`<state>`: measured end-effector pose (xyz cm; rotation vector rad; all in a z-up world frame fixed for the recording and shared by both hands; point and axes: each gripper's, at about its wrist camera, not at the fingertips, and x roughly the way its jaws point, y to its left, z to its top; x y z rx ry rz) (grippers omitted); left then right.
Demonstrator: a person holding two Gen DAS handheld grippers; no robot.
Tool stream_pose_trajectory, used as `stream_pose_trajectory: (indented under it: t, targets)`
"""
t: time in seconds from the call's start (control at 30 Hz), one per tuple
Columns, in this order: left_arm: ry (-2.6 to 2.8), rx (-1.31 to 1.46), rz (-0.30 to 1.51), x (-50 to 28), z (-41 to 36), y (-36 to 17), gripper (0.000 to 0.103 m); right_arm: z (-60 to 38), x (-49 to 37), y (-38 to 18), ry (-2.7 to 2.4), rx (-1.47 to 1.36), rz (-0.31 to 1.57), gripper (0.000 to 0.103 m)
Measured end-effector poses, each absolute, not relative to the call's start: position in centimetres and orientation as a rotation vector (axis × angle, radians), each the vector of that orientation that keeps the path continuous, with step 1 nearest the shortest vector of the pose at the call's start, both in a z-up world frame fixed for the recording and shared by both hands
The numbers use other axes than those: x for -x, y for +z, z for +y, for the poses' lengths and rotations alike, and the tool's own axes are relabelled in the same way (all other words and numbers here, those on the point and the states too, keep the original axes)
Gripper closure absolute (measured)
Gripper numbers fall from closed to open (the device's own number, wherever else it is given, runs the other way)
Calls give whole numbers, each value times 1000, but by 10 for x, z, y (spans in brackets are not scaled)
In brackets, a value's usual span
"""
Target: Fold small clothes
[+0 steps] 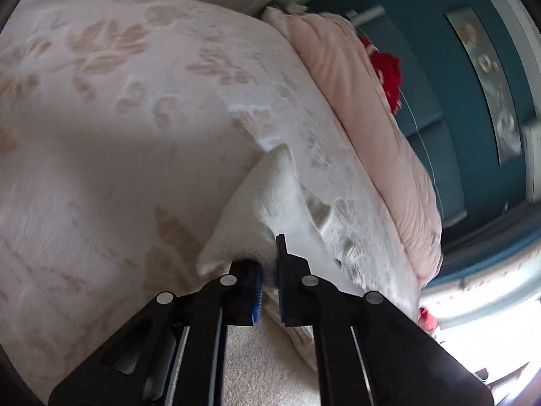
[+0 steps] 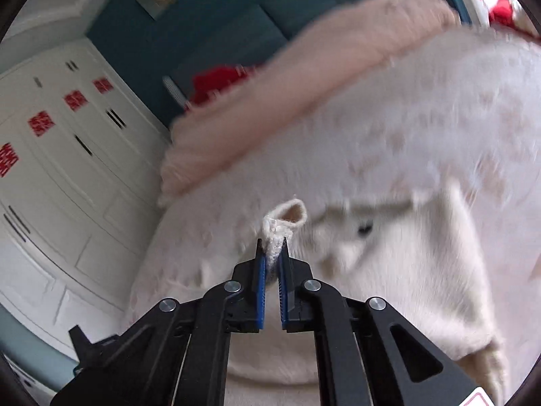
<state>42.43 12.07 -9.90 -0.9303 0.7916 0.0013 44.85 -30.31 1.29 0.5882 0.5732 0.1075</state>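
Left gripper (image 1: 268, 264) nearly closed, pinching white garment (image 1: 257, 203) above bedspread (image 1: 101, 118). Right gripper (image 2: 273, 257) nearly closed, clamping knitted cuff (image 2: 282, 223) of garment.

No legible text, labels, brands or numbers in either wrist view. Red square decals (image 2: 41, 123) on the white wardrobe doors (image 2: 61, 182) carry a white pattern, too small and blurred to read. A red-edged mark (image 2: 478, 399) at the lower right edge of the right wrist view is cut off; nothing on it can be read.
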Motion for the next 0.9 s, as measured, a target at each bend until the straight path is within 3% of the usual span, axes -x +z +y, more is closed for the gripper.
stream_pose_trajectory:
  t: [0.07,0.2,0.37,0.53,0.67,0.8,0.83,0.87,0.9]
  targets:
    - [-14,895,867,-432,108,-112,97,-310,-441,2,45,-483,587,97]
    - [12,807,951,-434,86,-140,97,-343,-450,-96,-60,-552,861,97]
    - [3,756,940,-425,86,-140,96,-346,-428,-70,-29,-575,705,97]
    - [10,697,941,-424,81,-141,96,-346,-441,-112,-25,-563,859,96]
    - [4,643,933,-422,76,-139,94,-355,-458,-94,-5,-648,828,75]
    - [8,663,937,-422,78,-138,94,-355,-485,-109,27,-677,942,75]
    - [10,673,942,-423,79,-138,94,-351,-485,-107,25,-664,943,80]
    - [10,681,945,-423,80,-137,94,-346,-489,-103,41,-641,940,96]
    - [11,686,947,-423,81,-137,94,-340,-489,-98,61,-625,938,95]
